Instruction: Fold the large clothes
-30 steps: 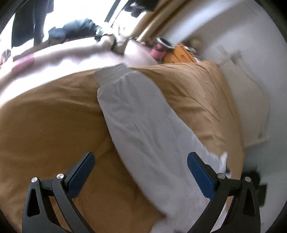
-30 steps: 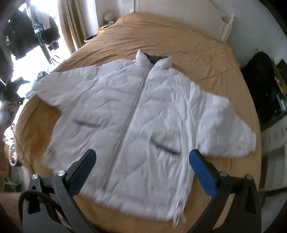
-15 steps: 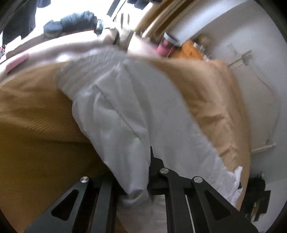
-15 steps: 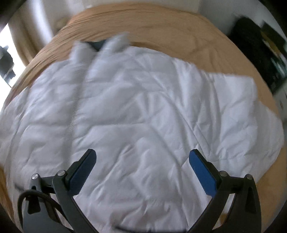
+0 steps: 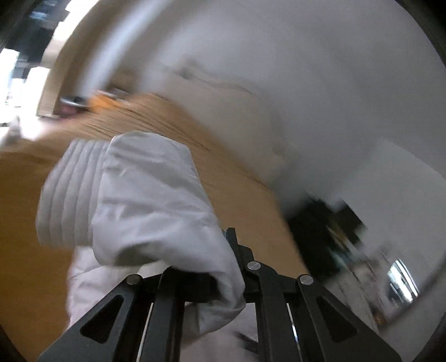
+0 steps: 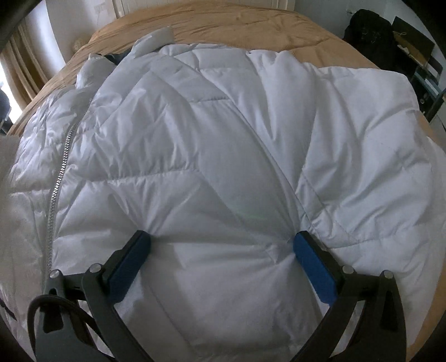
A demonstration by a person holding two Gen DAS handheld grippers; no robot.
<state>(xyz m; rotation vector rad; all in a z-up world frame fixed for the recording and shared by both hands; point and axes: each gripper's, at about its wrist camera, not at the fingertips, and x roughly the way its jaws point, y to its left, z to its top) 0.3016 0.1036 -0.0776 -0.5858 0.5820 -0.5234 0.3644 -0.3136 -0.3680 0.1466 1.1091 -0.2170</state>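
A white quilted jacket (image 6: 211,133) lies zipped, front up, on a tan bedspread (image 6: 228,25). My right gripper (image 6: 220,250) is open, its blue pads (image 6: 313,273) pressed down into the jacket's right front near the armpit seam. My left gripper (image 5: 207,267) is shut on the jacket's sleeve (image 5: 145,200), which is lifted off the bed, with the ribbed cuff (image 5: 67,195) standing up at the left. The fingertips are hidden under the fabric.
A white headboard (image 6: 200,4) is at the bed's far end. Dark bags and a shelf (image 6: 395,39) stand to the right of the bed. Curtains and a window (image 6: 14,64) are at the left. The left wrist view is blurred, showing a white wall (image 5: 306,83).
My left gripper closed on the sleeve and has lifted it, swinging toward the wall. My right gripper moved down onto the jacket's right front and now presses into it.
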